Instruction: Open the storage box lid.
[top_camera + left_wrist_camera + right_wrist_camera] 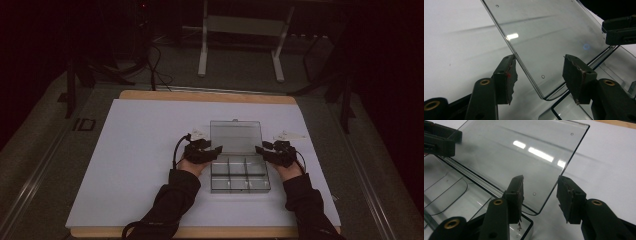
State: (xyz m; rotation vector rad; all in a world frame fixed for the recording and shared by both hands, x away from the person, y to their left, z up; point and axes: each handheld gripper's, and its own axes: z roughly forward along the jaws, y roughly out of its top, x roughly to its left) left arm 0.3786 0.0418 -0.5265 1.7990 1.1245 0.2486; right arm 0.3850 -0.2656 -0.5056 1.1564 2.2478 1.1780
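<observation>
A clear plastic compartment box (240,176) lies on the white sheet, its lid (236,136) swung up and back. My left gripper (216,150) is at the lid's left end and my right gripper (260,149) at its right end. In the left gripper view, the left gripper (540,58) is open, with the lid (544,37) edge running between its jaws and brushing the left one. The other gripper (619,30) shows far right. In the right gripper view, the right gripper (540,178) is open astride the lid (524,152) corner, above the empty compartments (454,195).
The white sheet (140,165) covers a wooden table (205,96). Small pale scraps lie beside the lid at the left (197,132) and the right (291,135). Beyond the table stand white desk legs (202,60) and floor cables (155,70) in the dark.
</observation>
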